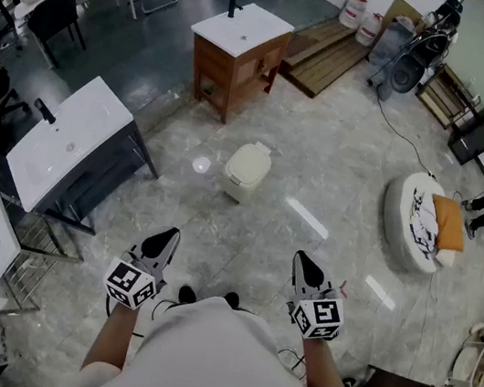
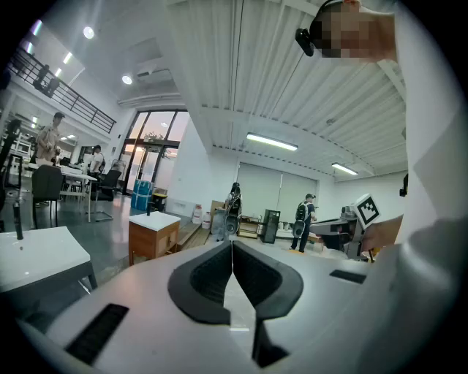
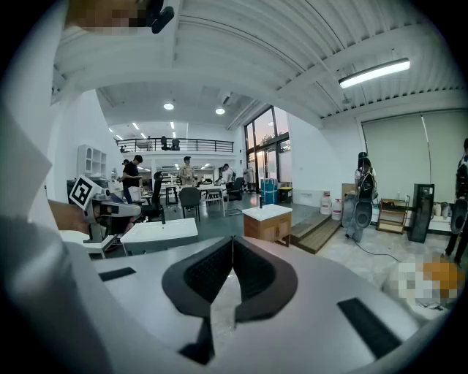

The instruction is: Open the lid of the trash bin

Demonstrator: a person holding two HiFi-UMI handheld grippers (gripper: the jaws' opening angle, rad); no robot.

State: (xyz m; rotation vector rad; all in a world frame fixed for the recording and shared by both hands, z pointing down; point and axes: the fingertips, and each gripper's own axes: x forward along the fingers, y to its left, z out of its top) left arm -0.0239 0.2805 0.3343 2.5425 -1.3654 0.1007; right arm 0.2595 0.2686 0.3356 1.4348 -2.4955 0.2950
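Note:
A small cream trash bin (image 1: 247, 171) with its lid down stands on the marble floor ahead of me in the head view. Neither gripper view shows it. My left gripper (image 1: 166, 238) is held at waist height, well short of the bin, jaws shut with nothing between them. My right gripper (image 1: 304, 260) is level with it on the other side, also shut and empty. The left gripper view shows the left gripper (image 2: 232, 244) with its tips pressed together. The right gripper (image 3: 232, 241) shows the same in its own view. Both point out across the room.
A wooden vanity cabinet with a white sink top (image 1: 238, 56) stands behind the bin. A dark cabinet with a white basin top (image 1: 74, 145) is at the left. A round white cushion bed (image 1: 421, 221) lies at the right. A cable (image 1: 401, 133) runs across the floor.

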